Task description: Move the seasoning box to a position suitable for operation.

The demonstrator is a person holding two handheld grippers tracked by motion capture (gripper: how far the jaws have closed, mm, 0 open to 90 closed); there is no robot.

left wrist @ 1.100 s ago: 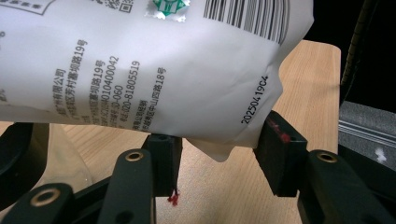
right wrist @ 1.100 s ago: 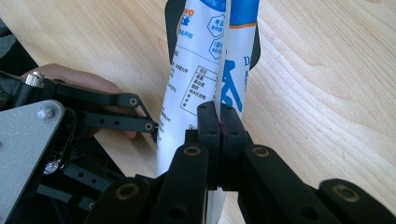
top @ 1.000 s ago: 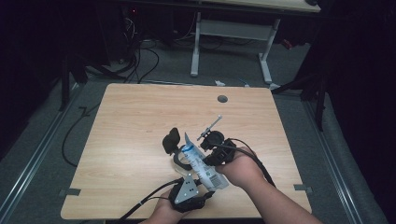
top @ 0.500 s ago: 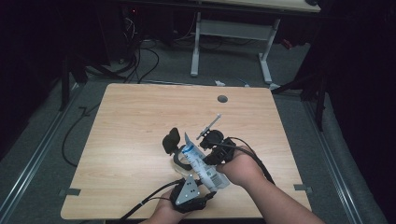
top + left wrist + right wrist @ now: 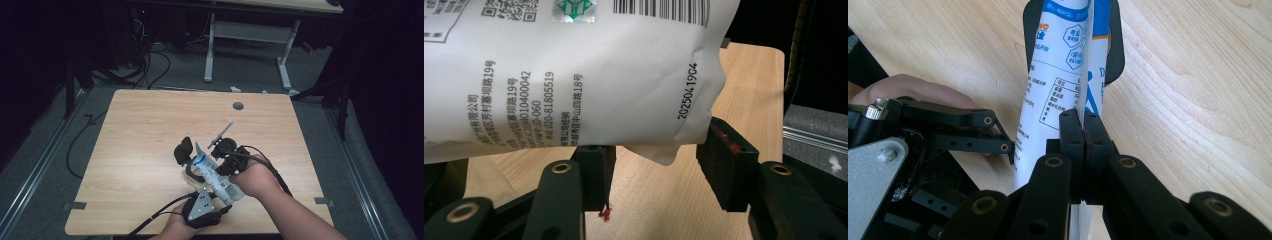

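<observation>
Tube (image 5: 216,176): one white-and-blue squeeze tube, held off the table (image 5: 150,130) at the near middle, between the two grippers.
Long axis: seen in the high view running from about 11 o'clock, at the blue end, to 5 o'clock, at the flat crimped end.
Right gripper (image 5: 1083,131): clenched flat on the tube's thin seam; pads seen pressed together in the right gripper view, tube pinched between.
Left gripper (image 5: 656,157): jaws have just been opening; tube's crimped tail hangs between them, the right-hand pad touching the edge, the other pad under it, no squeeze visible; judged released.
Key relation: tube lies at 12 o'clock from the left gripper, straight ahead of its jaws; from the right gripper it runs out toward 12 o'clock as well.
Nearer hand: right hand (image 5: 255,175), already on the tube; carried by it alone, judged.
Other item: one thin stick-like tool (image 5: 222,134) at 1 o'clock of the tube; kind cannot be told.
Counts: tubes one; grippers two; hands two; tables one.
</observation>
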